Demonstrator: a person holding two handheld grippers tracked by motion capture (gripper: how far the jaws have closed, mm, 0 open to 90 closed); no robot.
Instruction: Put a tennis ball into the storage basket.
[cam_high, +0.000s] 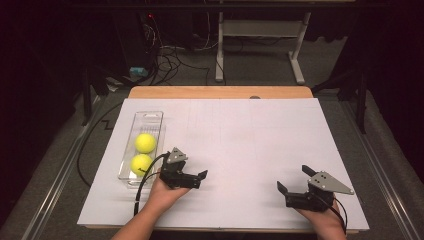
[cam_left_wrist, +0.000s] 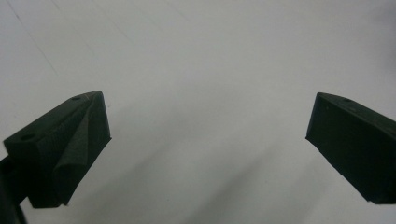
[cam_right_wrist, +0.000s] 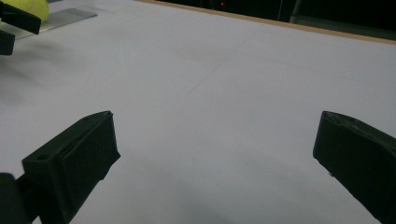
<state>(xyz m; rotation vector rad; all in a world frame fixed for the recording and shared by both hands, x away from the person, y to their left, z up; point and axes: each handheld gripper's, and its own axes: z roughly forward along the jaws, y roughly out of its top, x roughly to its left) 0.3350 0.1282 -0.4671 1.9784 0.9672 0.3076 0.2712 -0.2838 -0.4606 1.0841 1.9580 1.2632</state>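
A clear plastic tray (cam_high: 150, 116) lies on the left of the white sheet (cam_high: 250, 135), holding two yellow-green balls: the far one (cam_high: 145, 142) and the near one (cam_high: 140, 163). My left gripper (cam_high: 200, 179) rests just right of the tray's near end and points right. It is open, and its own view has bare sheet between the jaws (cam_left_wrist: 208, 116). My right gripper (cam_high: 294, 178) sits near the front right, open and empty (cam_right_wrist: 215, 133). In the right gripper view, a ball (cam_right_wrist: 32, 7) and the tray (cam_right_wrist: 70, 17) show at the far top left.
The wooden table edge (cam_high: 220, 92) runs along the back of the sheet. Behind the table are a white desk frame (cam_high: 260, 30) and loose cables (cam_high: 170, 60) on the floor. A black cable (cam_high: 92, 145) trails off the table's left side.
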